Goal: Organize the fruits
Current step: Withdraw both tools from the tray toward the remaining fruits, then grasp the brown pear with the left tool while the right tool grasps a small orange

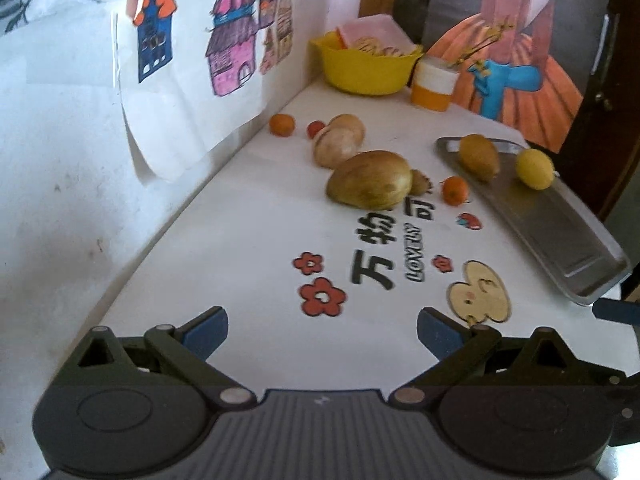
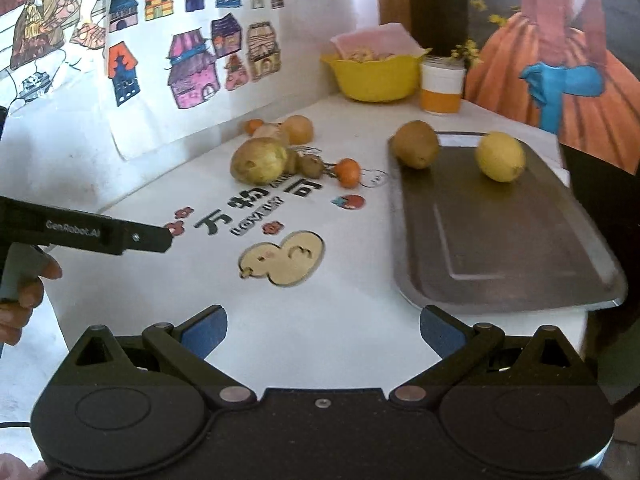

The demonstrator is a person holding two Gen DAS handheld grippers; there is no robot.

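Spanning both views: one white tabletop printed with flowers and lettering, against a wall hung with house drawings. Loose fruit at left-centre: one large green-brown fruit, two tan round ones, small orange ones, count unclear. One metal tray at right holding one kiwi and one lemon. Left gripper and right gripper: fingers wide, empty.

- Our left black plastic two-finger gripper has blue pads, silver pivot pins and a ribbed grey body.
- Our right black gripper matches it, with a single centre screw.
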